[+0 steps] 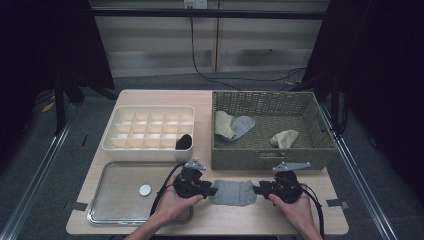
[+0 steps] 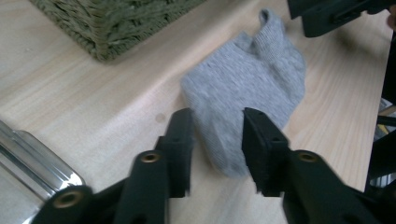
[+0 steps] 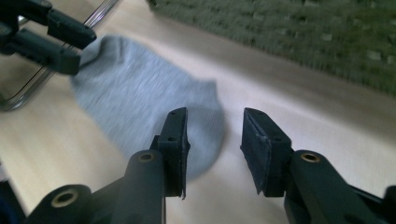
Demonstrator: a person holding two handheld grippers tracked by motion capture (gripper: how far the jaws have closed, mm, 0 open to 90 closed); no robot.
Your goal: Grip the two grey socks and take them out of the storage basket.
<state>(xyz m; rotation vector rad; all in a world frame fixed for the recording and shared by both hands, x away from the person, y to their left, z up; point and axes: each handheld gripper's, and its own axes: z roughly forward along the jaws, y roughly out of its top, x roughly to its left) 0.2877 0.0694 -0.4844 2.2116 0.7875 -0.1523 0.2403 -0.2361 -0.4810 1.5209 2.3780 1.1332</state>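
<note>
One grey sock (image 1: pixel 232 193) lies flat on the table (image 1: pixel 125 97) between the left gripper (image 1: pixel 212 190) and right gripper (image 1: pixel 257 189); one dark bundle (image 1: pixel 184 142) sits in the divided box (image 1: pixel 115 142), three socks wait in the basket (image 1: pixel 265 159). Left gripper view: jaws apart astride the sock's edge, holding nothing. Right gripper view: jaws likewise parted, gripping nothing. Sorting looks barely begun.

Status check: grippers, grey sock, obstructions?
Left gripper and right gripper both open. Grey sock flat on table between them. Nothing in the way.
</note>
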